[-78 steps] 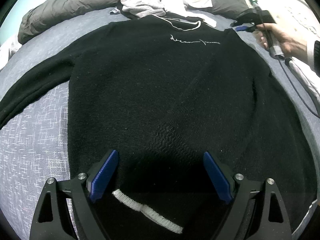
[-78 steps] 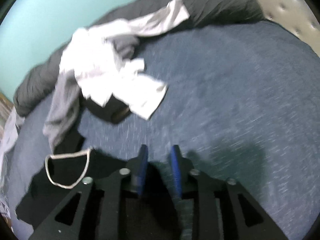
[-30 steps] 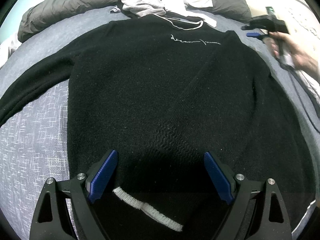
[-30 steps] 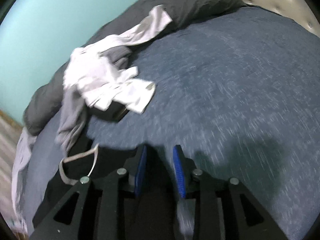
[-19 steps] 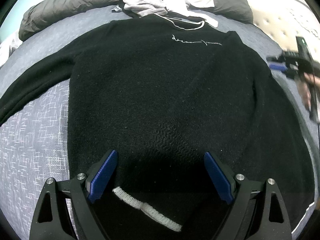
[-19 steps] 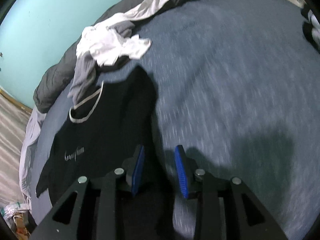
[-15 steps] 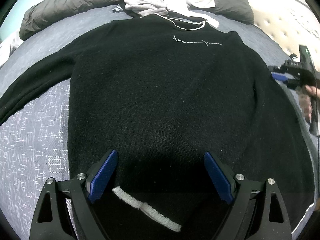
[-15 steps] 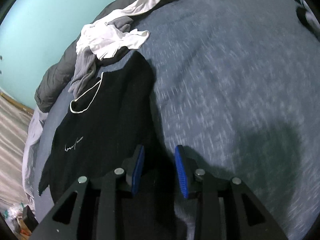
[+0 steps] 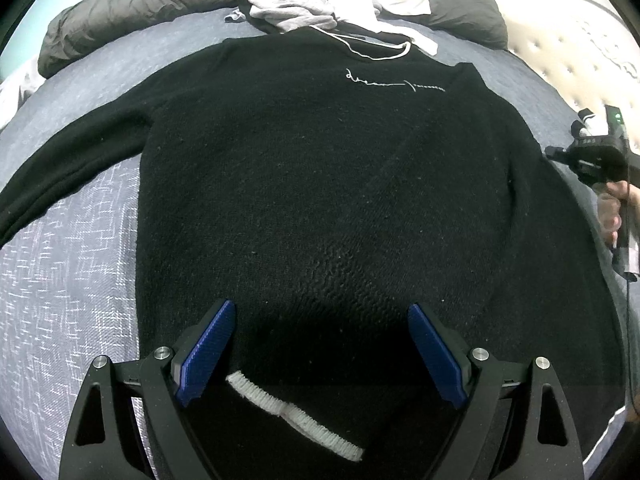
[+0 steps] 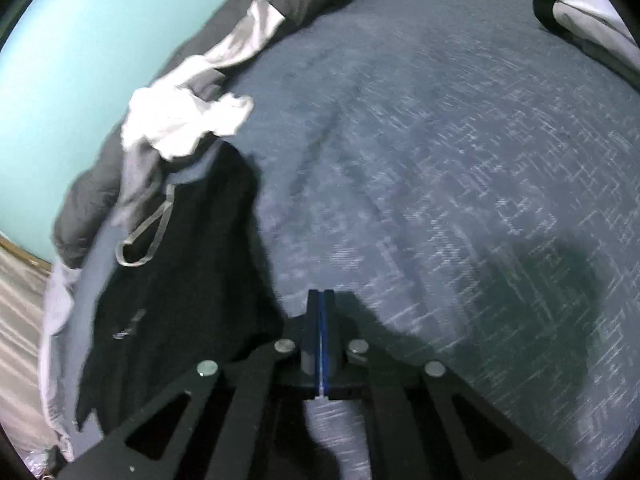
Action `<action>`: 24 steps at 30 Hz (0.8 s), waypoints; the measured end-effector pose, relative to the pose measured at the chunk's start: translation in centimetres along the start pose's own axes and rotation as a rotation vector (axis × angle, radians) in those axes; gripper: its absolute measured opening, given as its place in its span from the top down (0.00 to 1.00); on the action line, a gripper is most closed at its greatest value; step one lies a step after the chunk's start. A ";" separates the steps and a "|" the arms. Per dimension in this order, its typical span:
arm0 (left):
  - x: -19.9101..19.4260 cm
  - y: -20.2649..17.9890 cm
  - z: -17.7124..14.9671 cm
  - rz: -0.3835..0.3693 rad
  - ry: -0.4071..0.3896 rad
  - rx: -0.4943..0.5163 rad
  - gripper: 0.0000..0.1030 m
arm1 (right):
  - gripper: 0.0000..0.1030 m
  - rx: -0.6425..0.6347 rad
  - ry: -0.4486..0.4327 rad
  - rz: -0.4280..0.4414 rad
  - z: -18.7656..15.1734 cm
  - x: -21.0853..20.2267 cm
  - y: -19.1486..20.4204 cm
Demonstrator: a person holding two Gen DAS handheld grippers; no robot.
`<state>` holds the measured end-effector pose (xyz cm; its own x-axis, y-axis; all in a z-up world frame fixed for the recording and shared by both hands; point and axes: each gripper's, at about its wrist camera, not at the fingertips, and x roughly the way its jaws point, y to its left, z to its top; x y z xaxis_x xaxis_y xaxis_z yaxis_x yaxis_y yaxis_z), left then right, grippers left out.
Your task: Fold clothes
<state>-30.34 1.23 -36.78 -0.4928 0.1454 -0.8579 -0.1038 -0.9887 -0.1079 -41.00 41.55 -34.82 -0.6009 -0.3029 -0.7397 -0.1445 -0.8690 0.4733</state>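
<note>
The left claw (image 9: 318, 354) gapes over the hem of the black sweater (image 9: 320, 184) spread flat on the bed (image 9: 72, 272), the right claw (image 10: 320, 344) pinched closed beside its edge; soft, limp knit, probably best gripped at hem or shoulder.

Blue-grey bed (image 10: 460, 140), teal wall (image 10: 100, 28), tufted headboard (image 9: 568, 52)
</note>
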 end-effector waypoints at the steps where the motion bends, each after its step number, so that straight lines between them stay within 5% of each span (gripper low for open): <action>1: -0.1 0.0 0.0 -0.002 -0.001 -0.002 0.12 | 0.98 0.005 -0.009 -0.007 0.0 -0.2 -0.1; 12: -4.6 2.5 -0.4 -0.061 -0.074 -0.087 0.12 | 0.95 -0.104 -0.023 0.074 -7.9 -3.4 6.9; 15: -6.1 4.8 -1.5 -0.048 -0.100 -0.134 0.12 | 0.84 -0.080 -0.032 0.132 -10.5 -4.0 8.9; 17: -7.1 6.9 -2.5 -0.034 -0.114 -0.180 0.12 | 0.68 -0.059 -0.042 0.185 -12.0 -4.7 9.9; 24: -9.4 14.6 -5.8 0.048 -0.138 -0.356 0.12 | 0.65 -0.103 -0.049 0.251 -15.8 -5.6 12.6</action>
<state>-22.21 -14.81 -33.21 -0.6041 0.0779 -0.7931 0.2169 -0.9416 -0.2577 -27.05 26.16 -32.27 -0.6454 -0.4964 -0.5806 0.0927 -0.8053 0.5855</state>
